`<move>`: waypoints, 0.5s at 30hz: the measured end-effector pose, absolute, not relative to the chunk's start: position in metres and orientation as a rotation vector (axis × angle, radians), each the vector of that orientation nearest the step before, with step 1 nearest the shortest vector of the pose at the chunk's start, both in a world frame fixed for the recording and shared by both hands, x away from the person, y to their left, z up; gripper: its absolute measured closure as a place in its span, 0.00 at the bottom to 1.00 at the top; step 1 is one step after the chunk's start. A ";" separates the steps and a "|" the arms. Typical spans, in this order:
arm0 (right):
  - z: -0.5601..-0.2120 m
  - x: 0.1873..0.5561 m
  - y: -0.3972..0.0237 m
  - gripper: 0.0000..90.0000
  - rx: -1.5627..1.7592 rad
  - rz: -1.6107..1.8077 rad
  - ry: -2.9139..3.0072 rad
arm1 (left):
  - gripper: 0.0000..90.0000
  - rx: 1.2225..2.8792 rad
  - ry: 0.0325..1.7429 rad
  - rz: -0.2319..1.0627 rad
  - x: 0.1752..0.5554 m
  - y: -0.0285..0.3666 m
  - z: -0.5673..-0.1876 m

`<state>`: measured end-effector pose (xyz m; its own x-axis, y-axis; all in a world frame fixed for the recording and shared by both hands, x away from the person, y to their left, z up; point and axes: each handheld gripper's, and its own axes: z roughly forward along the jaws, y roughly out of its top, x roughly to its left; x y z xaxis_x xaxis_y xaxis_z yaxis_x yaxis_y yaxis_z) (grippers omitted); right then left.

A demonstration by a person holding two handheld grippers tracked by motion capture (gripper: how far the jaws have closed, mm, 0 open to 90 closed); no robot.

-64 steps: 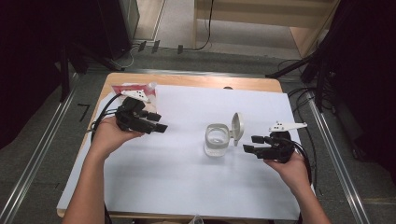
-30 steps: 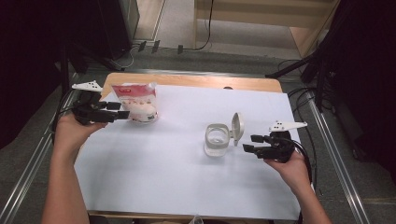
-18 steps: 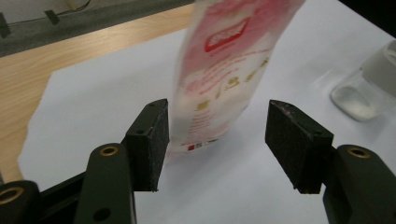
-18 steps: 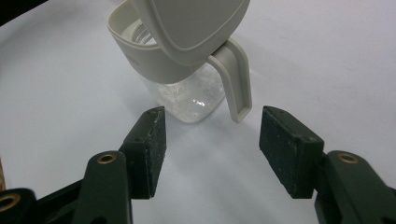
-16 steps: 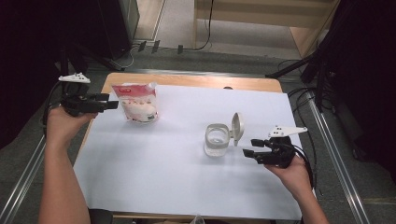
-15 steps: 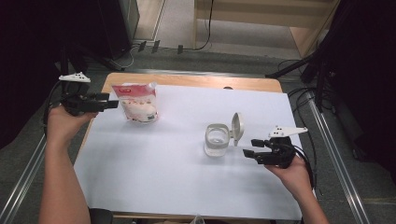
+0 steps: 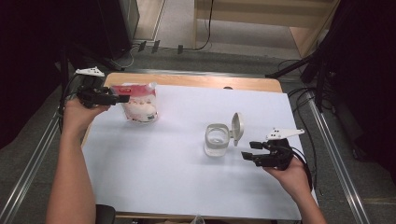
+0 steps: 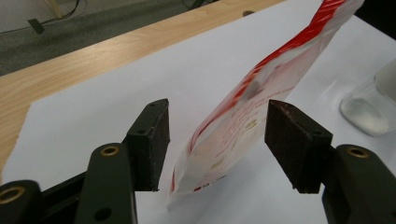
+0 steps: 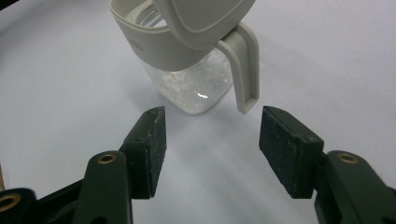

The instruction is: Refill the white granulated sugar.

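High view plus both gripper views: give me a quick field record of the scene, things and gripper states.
surface: white sheet on a wooden table
pouch: red and white pouch, upright, far left of the sheet
jar: clear jar, hinged lid flipped open
left gripper: open, pouch edge between the jaws, pads not pressing
right gripper: open, nothing between the jaws, pointed at the jar, just short of it

— What is carrying everything here?
— A wooden table (image 7: 196,80), with a white sheet (image 7: 187,172) covering most of it.
— And what is sitting on the sheet?
— A red-and-white pouch (image 7: 138,102) at far left, a clear open-lidded jar (image 7: 217,140) toward the right.
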<state>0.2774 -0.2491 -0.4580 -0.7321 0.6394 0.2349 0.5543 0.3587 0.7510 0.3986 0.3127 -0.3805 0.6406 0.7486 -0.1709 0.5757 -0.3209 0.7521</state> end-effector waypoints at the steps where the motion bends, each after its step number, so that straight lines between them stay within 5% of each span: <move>1: -0.458 0.277 -0.249 0.47 1.095 1.323 2.508 | 0.47 2.038 1.029 0.249 0.400 0.311 -0.382; 15: -0.458 0.275 -0.244 0.47 1.061 1.321 2.515 | 0.76 2.071 1.003 0.171 0.395 0.300 -0.383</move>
<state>0.2746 -0.2439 -0.4576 -0.7497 0.6264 0.2135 0.5313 0.3774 0.7585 0.3947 0.3002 -0.3828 0.6751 0.7070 -0.2108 0.5975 -0.3563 0.7184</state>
